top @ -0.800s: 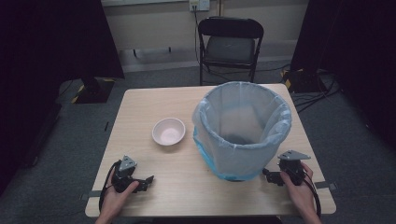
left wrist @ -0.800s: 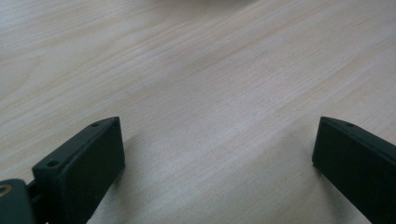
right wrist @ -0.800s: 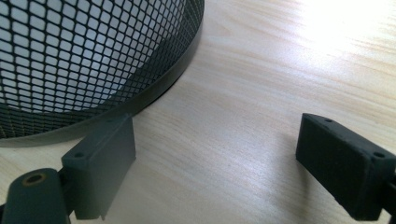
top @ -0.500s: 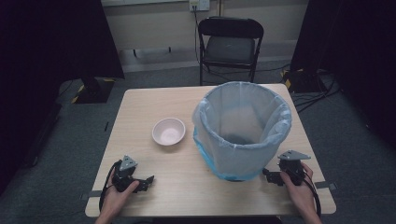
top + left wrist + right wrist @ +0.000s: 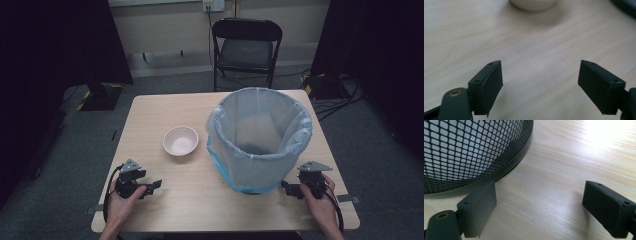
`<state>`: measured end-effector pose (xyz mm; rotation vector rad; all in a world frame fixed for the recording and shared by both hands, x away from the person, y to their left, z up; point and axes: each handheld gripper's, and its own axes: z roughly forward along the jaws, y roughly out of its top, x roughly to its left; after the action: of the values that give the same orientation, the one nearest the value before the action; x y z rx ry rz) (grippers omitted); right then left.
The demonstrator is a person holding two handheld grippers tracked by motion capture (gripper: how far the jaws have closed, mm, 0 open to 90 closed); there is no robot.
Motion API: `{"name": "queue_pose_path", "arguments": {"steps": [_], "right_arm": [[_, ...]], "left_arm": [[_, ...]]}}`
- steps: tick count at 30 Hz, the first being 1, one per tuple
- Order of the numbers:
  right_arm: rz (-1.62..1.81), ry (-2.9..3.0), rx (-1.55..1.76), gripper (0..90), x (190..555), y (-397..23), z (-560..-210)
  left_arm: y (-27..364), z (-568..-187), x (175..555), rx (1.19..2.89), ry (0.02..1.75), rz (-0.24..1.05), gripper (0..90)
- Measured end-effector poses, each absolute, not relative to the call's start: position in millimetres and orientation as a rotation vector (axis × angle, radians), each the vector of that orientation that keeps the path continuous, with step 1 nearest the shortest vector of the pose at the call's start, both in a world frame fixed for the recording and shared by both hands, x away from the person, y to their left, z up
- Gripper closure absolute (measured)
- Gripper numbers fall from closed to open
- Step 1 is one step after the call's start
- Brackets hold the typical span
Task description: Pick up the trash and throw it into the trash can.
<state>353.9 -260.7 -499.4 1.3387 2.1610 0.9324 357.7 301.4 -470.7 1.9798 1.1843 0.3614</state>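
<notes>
At the table's near left corner, the left gripper (image 5: 134, 181) rests low on the wooden table (image 5: 150, 120), jaws spread wide with nothing between them. Ahead of it stands a small pink bowl (image 5: 180, 140), empty and upright, near the table's middle. Just right of the bowl stands a black mesh wastebasket (image 5: 260, 140) with a pale liner. The right gripper (image 5: 306, 184) sits beside the basket's base, jaws likewise wide and empty. No task step appears begun; judged a starting posture. Any next move calls for reaching the bowl or basket.
</notes>
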Motion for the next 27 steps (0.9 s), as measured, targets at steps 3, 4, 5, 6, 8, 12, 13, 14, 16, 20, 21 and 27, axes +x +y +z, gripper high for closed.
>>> {"name": "queue_pose_path", "arguments": {"steps": [3,4,5,6,8,12,13,14,16,20,21,27], "right_arm": [[0.932,2.161,1.339,11.1,353.8,-260.7,-499.4],[0.932,2.161,1.338,11.1,353.8,-260.7,-499.4],[0.932,2.161,1.338,11.1,353.8,-260.7,-499.4],[0.932,2.161,1.338,11.1,353.8,-260.7,-499.4],[0.932,2.161,1.338,11.1,353.8,-260.7,-499.4],[0.932,2.161,1.337,11.1,353.9,-260.8,-499.4],[0.932,2.161,1.338,11.1,353.8,-260.7,-499.4],[0.932,2.161,1.338,11.1,353.8,-260.7,-499.4],[0.932,2.161,1.338,11.1,353.8,-260.7,-499.4],[0.932,2.161,1.338,11.1,353.8,-260.7,-499.4],[0.932,2.161,1.338,11.1,353.8,-260.7,-499.4],[0.932,2.161,1.338,11.1,353.8,-260.7,-499.4]], "left_arm": [[301.5,-463.4,364.7,1.934,1.188,0.370,22.0],[301.7,-461.9,367.7,1.923,1.187,0.362,22.0],[301.7,-461.0,370.9,1.914,1.188,0.356,21.9],[301.4,-460.3,373.9,1.908,1.188,0.355,22.0],[300.8,-458.9,380.1,1.907,1.177,0.336,22.5],[297.9,-452.3,389.6,1.898,1.152,0.319,23.8],[296.6,-448.4,391.4,1.914,1.140,0.327,23.9],[295.6,-444.2,392.5,1.906,1.132,0.337,23.8],[295.7,-434.7,395.6,1.894,1.111,0.346,24.6],[293.1,-421.2,402.5,1.884,1.079,0.397,29.9],[292.9,-420.2,405.3,1.887,1.069,0.393,30.1],[288.6,-421.5,425.7,1.890,1.067,0.372,29.2]]}}
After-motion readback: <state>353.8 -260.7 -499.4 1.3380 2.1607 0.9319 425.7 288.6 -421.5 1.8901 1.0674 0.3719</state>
